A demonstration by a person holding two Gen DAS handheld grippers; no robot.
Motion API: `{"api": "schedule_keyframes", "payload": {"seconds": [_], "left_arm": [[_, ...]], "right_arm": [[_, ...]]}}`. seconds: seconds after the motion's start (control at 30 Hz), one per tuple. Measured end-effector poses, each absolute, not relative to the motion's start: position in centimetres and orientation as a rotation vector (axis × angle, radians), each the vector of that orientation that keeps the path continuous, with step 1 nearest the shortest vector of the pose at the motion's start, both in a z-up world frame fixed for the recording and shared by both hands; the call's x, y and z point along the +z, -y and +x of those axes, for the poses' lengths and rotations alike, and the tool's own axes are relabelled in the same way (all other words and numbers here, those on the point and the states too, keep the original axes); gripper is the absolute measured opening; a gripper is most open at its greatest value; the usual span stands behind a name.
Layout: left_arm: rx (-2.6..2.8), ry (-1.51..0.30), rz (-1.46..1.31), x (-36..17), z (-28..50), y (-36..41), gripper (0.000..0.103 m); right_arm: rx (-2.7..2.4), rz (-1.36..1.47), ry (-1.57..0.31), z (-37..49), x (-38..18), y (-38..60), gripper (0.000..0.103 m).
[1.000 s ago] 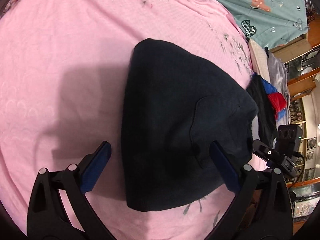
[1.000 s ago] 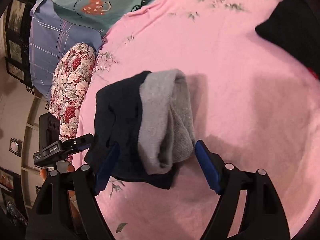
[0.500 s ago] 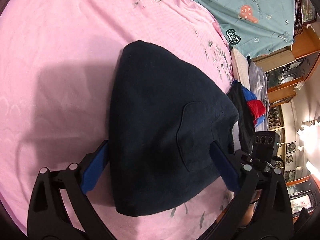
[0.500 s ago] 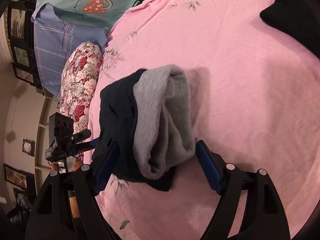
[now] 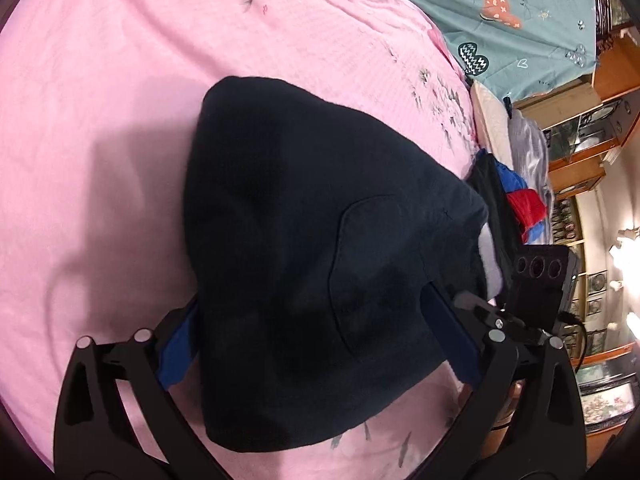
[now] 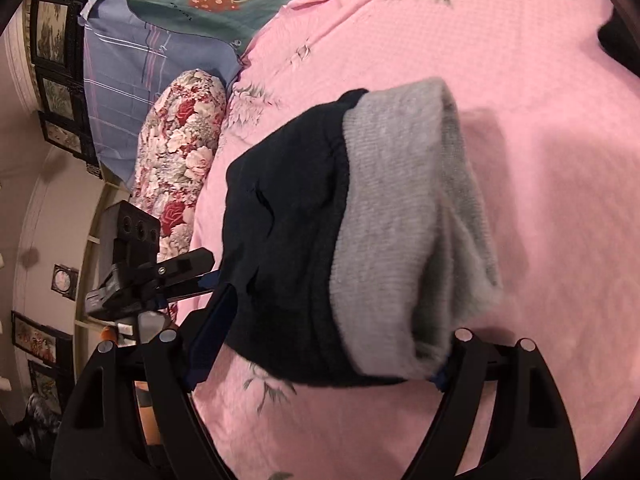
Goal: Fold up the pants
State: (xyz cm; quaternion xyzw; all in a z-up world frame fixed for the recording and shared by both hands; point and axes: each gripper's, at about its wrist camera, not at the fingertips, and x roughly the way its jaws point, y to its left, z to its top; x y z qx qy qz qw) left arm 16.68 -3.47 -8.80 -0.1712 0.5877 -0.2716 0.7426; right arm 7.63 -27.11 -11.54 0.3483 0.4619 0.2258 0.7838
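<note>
folded dark pants (image 5: 304,264) on pink bedsheet (image 5: 120,80), straddled by left hand-held gripper (image 5: 316,340)

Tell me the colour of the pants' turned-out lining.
Grey lining, clearest in the right wrist view.

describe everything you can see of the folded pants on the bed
The pants are a dark navy, fleece-looking garment with a grey lining or inner side turned out at one end. They are folded into a thick, compact bundle lying flat on the pink floral sheet. A curved pocket seam shows on top. The left tongs straddle one end and have just been closing, blue pads at the cloth; the right tongs straddle the grey end. Whether either grips yet is unclear.
</note>
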Motion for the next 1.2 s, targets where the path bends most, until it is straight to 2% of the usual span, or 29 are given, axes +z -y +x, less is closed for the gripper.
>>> {"api": "schedule_keyframes", "payload": {"seconds": [0.03,0.07,0.13,0.17,0.27,0.57,0.7,0.8,0.97,1.13,1.17,1.2], "left_arm": [[-0.561,-1.285,-0.339,-8.7,16.5,3.5,0.060],[-0.548,-1.285,-0.329,-8.7,16.4,3.3,0.053],[-0.565,-1.276,-0.372,-8.3,16.0,2.6,0.042],[-0.567,-1.268,-0.371,-7.9,15.6,2.5,0.039],[-0.561,-1.210,-0.319,-5.5,14.4,2.7,0.035],[-0.519,-0.943,-0.287,4.9,16.8,1.4,0.035],[-0.470,-0.808,-0.287,9.5,20.8,0.5,0.035],[-0.416,-0.752,-0.311,10.6,24.7,-0.1,0.035],[-0.309,-0.752,-0.274,7.9,31.5,0.6,0.035],[-0.180,-0.874,-0.225,-0.8,38.5,1.8,0.035],[-0.172,-0.946,-0.242,-3.4,40.0,1.7,0.039],[-0.147,-0.987,-0.247,-5.0,40.7,1.6,0.049]], "right_arm": [[0.482,0.751,-0.992,7.8,-11.6,27.0,0.078],[0.468,0.749,-0.988,8.0,-11.7,27.0,0.066],[0.434,0.760,-1.005,8.1,-12.1,27.3,0.049],[0.424,0.777,-1.010,7.9,-12.2,27.6,0.044],[0.409,0.715,-0.985,6.9,-10.7,27.3,0.040],[0.480,0.499,-0.820,8.9,-1.2,25.5,0.039],[0.507,0.374,-0.671,12.2,4.7,24.3,0.039],[0.538,0.323,-0.560,15.5,7.8,23.6,0.039],[0.541,0.255,-0.489,22.8,7.7,22.4,0.039],[0.496,0.200,-0.553,30.8,2.0,21.8,0.039],[0.470,0.182,-0.574,32.2,0.6,21.7,0.039],[0.430,0.169,-0.613,33.9,-1.3,21.7,0.039]]}}
